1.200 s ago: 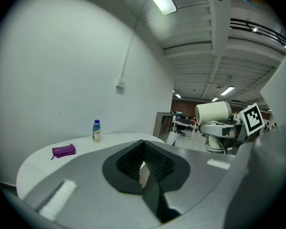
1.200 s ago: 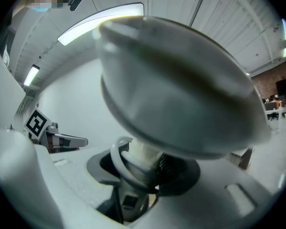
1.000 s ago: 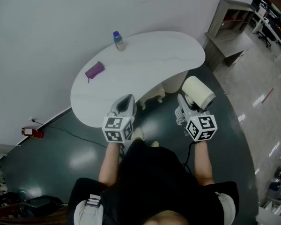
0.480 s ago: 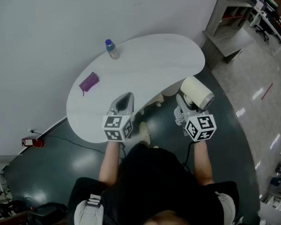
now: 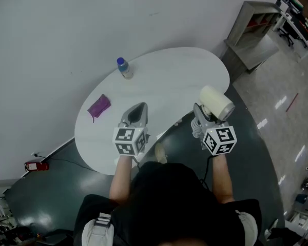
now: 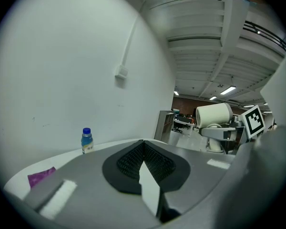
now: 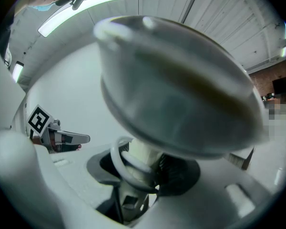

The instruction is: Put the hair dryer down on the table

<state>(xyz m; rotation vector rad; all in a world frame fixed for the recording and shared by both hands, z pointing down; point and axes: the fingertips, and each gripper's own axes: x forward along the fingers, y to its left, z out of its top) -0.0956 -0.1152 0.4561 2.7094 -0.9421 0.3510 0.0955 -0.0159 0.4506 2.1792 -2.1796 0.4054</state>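
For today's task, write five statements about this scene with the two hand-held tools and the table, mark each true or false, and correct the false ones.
1. The right tool is closed on the hair dryer. True.
2. The hair dryer lies flat on the table. False: it is held up in the right tool, not resting on the table.
3. The left tool has its jaws together with nothing between them. True.
4. The bottle on the table has a red cap. False: the cap is blue.
5. A purple item lies on the table, apart from the bottle. True.
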